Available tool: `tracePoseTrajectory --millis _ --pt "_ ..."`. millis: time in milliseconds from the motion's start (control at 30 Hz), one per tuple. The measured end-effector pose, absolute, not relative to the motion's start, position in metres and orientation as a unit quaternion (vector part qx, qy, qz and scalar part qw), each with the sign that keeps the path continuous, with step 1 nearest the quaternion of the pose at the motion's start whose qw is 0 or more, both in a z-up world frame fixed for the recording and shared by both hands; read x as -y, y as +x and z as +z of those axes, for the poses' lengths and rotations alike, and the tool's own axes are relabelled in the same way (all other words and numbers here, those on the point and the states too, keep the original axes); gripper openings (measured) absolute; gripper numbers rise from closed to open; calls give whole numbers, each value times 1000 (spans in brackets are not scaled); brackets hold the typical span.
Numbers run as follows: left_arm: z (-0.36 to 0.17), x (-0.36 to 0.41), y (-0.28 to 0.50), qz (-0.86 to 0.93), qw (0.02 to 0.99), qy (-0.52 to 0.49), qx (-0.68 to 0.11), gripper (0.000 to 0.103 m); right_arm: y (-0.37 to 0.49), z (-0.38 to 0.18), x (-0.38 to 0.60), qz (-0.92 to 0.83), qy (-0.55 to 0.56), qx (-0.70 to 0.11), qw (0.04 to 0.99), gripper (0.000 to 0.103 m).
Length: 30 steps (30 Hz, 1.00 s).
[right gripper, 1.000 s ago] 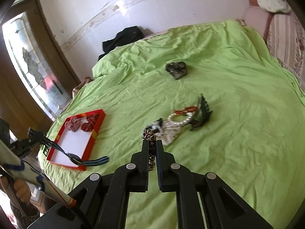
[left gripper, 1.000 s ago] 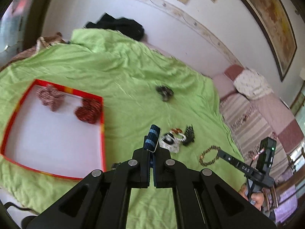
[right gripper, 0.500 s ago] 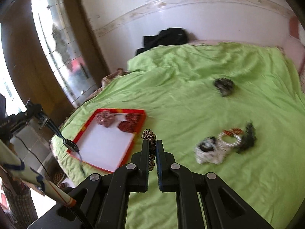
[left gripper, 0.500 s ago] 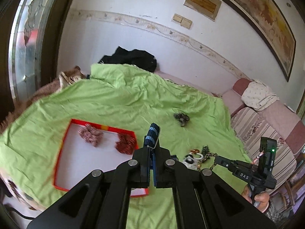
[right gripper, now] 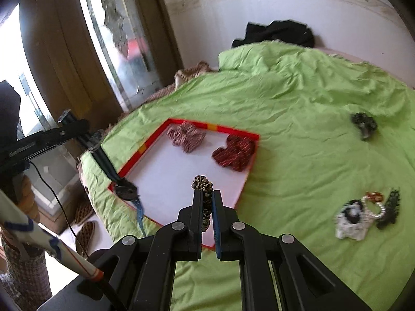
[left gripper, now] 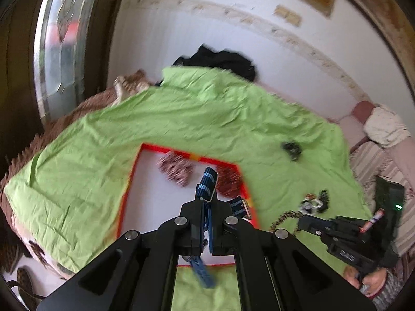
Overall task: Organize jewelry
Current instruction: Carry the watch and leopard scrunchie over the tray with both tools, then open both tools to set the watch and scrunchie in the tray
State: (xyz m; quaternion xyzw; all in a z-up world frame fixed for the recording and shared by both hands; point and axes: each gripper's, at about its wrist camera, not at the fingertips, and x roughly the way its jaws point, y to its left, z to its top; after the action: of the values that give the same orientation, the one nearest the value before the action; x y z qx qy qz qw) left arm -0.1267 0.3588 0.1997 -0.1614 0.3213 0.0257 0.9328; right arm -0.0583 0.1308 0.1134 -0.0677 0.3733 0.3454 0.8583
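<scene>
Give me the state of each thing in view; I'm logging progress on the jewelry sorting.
left gripper: jaws shut on blue striped band, above the tray.
right gripper: jaws shut on leopard-print scrunchie.
red-rimmed tray: on the green bedspread, open.
pink scrunchie: lying in tray.
dark red scrunchie: lying in tray.
pearl bracelet: on bedspread, unsorted.
black hair claw: on bedspread, unsorted.
dark scrunchie: alone on bedspread.

One red-edged tray lies on one green bedspread, with two scrunchies in it. Each of the two grippers holds one more band, a leopard-print one and a blue striped one. One dark scrunchie lies alone, and one small pile of jewelry sits apart.
</scene>
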Motion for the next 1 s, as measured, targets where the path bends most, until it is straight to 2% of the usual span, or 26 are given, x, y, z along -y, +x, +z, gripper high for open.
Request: tracePoseTrajectory --millis 433,1000 --pt "118 -415 -61 62 898 -178 -397 1 -19 45 -177 318 -89 -445 832 8" --pt "83 -430 -41 84 882 -191 -423 2 -11 6 -182 299 -111 -476 820 8"
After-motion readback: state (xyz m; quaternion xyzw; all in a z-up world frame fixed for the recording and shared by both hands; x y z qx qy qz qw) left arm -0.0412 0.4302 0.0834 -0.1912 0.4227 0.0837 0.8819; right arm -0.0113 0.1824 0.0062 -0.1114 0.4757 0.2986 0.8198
